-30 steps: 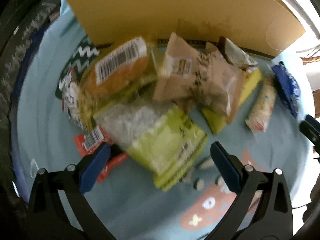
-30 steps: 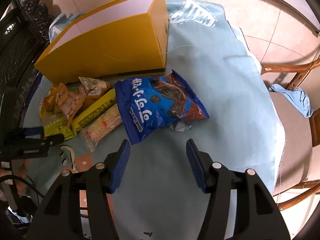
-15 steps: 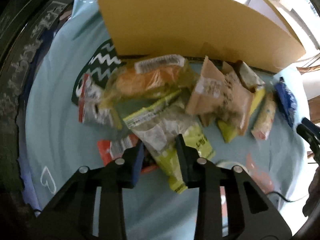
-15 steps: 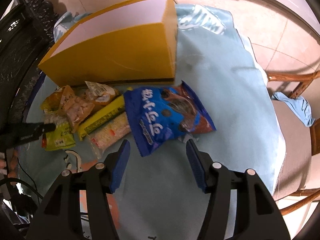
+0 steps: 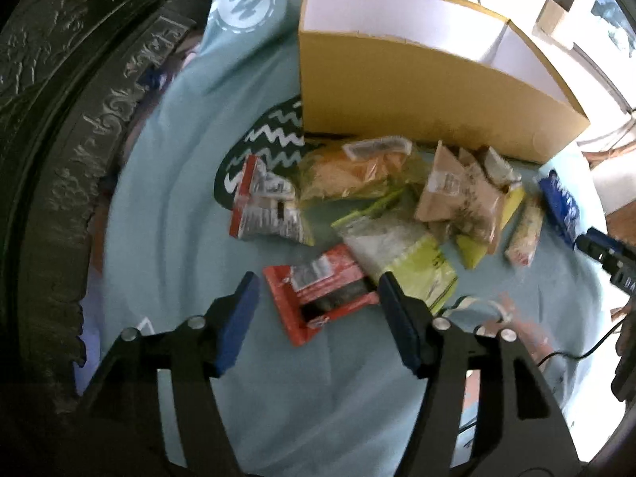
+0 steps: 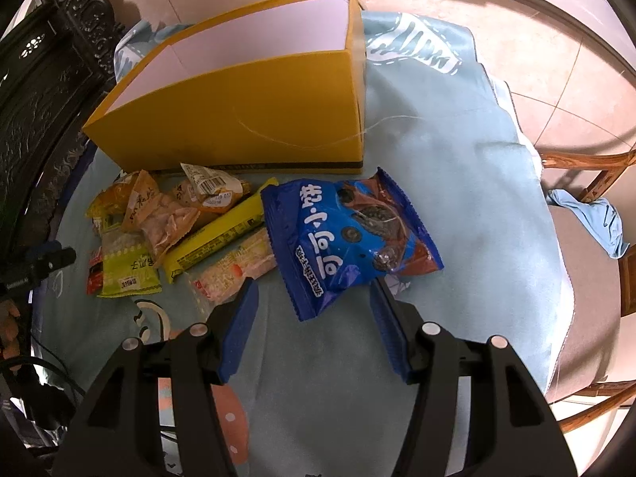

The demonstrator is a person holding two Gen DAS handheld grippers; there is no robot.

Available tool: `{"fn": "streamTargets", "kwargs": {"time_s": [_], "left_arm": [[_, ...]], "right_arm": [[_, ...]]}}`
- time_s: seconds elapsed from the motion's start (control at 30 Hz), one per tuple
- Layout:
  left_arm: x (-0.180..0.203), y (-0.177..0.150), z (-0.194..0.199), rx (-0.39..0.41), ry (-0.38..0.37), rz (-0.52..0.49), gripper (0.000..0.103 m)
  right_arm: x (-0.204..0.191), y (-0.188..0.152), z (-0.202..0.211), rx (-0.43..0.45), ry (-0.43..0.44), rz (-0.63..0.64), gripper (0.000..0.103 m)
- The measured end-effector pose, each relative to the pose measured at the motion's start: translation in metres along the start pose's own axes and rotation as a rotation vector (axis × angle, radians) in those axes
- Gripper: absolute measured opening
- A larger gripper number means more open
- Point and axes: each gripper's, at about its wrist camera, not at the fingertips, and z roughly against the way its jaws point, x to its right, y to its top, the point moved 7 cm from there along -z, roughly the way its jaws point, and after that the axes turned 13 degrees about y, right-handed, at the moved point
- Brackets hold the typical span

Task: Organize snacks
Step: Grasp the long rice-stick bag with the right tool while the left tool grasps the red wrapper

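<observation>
Near the yellow box point(image 6: 238, 119), both hand-held grippers gape wide: the left point(image 5: 318, 314) astride a red packet point(image 5: 318, 286), seemingly not touching; the right point(image 6: 314, 310) flanking the blue bag point(image 6: 349, 234).

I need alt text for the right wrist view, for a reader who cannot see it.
The open right gripper hovers just before a blue cookie bag lying on a light blue tablecloth. Left of the bag lie several smaller snack packets, and behind them stands an open yellow cardboard box.
</observation>
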Motion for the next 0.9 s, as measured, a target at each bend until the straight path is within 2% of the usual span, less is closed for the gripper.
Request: {"fn": "streamTargets", "kwargs": {"time_s": [0.1, 0.17, 0.43, 0.5, 0.53, 0.6, 0.67, 0.73, 0.8, 0.9], "left_arm": [[0.000, -0.005, -0.019, -0.031, 0.027, -0.013, 0.064], [0.002, -0.013, -0.028, -0.060, 0.017, -0.020, 0.064], [0.023, -0.016, -0.056, -0.060, 0.065, -0.147, 0.064], [0.023, -0.012, -0.056, -0.064, 0.036, -0.133, 0.053], [0.023, -0.012, -0.055, -0.065, 0.028, -0.129, 0.043], [0.021, -0.013, -0.051, -0.059, 0.054, -0.142, 0.042], [0.019, -0.014, -0.046, -0.049, 0.051, -0.127, 0.041], [0.015, -0.016, -0.035, -0.038, 0.035, -0.097, 0.041], [0.011, -0.019, -0.024, -0.027, 0.016, -0.074, 0.041], [0.001, -0.020, -0.018, -0.026, 0.010, -0.068, 0.041]], "right_arm": [[-0.001, -0.001, 0.000, 0.000, -0.001, 0.004, 0.059], [-0.003, -0.001, 0.001, 0.001, -0.001, 0.010, 0.059], [-0.004, -0.004, 0.004, -0.002, -0.012, 0.005, 0.060], [-0.006, -0.005, 0.006, -0.003, -0.001, 0.003, 0.060], [-0.009, -0.005, 0.006, -0.003, 0.008, 0.002, 0.060], [-0.022, -0.007, 0.006, -0.009, 0.060, -0.002, 0.060], [-0.042, -0.014, -0.001, -0.041, 0.175, -0.030, 0.060], [-0.056, -0.020, -0.013, -0.079, 0.249, -0.078, 0.060], [-0.059, -0.024, -0.030, -0.105, 0.208, -0.104, 0.060], [-0.052, -0.017, -0.047, -0.087, 0.158, -0.177, 0.060]]}}
